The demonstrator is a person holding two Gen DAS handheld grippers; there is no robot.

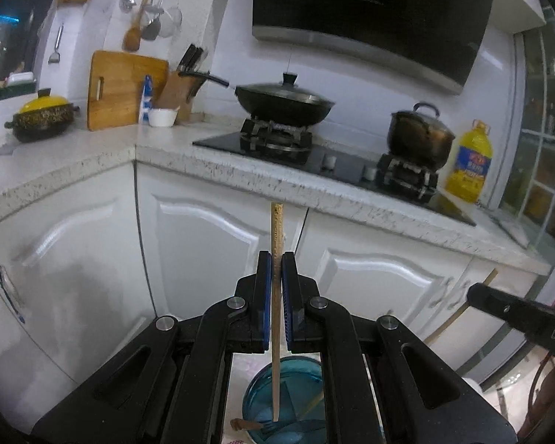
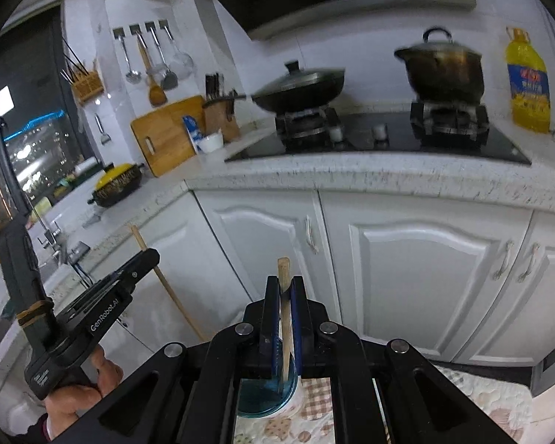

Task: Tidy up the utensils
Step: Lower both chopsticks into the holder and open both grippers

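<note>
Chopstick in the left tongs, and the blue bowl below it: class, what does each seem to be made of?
Chopstick: probably bamboo or wood, matte; pale tan, with a squared top end.
Blue bowl: likely glass, possibly clear plastic; tinted, see-through and glossy, with utensils showing through it.

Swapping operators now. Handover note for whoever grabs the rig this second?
Left gripper: jaws shut on a wooden chopstick, held roughly upright in its own view.
Right gripper: jaws shut on a second chopstick, also upright.
Both are held in the air in front of the white cabinets, above the blue glass bowl on the patterned cloth.
Bowl still holds a fork and at least one more wooden stick; other contents are unclear.
Done: one chopstick in each gripper. Left: stow both, probably in the wall chopstick holder, then clear the bowl.
</note>
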